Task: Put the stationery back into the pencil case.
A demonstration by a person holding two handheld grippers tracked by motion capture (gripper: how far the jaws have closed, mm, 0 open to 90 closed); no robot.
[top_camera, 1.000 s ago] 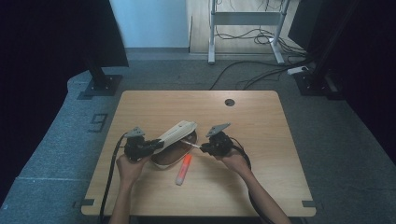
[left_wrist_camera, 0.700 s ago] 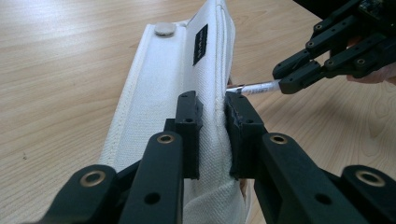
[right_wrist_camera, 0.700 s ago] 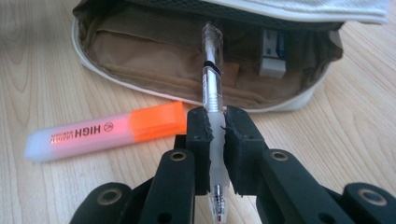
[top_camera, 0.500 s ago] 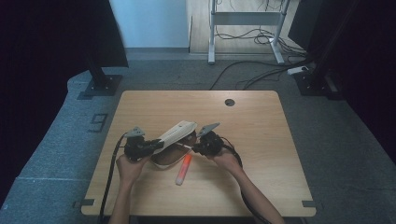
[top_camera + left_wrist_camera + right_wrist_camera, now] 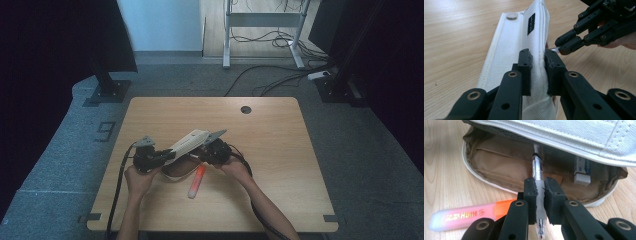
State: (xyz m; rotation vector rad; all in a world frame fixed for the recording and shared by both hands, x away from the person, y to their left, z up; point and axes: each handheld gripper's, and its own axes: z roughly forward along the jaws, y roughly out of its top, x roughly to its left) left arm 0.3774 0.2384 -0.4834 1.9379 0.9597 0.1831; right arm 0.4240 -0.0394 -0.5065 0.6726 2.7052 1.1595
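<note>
The left gripper (image 5: pixel 537 72) pinches the raised flap of the white pencil case (image 5: pixel 519 45). The right gripper (image 5: pixel 539 195) clamps a pen (image 5: pixel 537 168), its far end apparently inside the case's brown interior, beside an eraser (image 5: pixel 582 171). An orange highlighter (image 5: pixel 471 216) lies on the table (image 5: pixel 280 150).

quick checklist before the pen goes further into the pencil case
1. Left gripper clamped on the white canvas pencil case flap, holding it up: ok.
2. Right gripper shut on the clear pen with silver barrel: ok.
3. Pen aimed into the brown lining: ok.
4. White eraser to one side of the pen's path: ok.
5. Orange highlighter out on the wooden table: ok.
6. Depth left inside: cannot tell.
</note>
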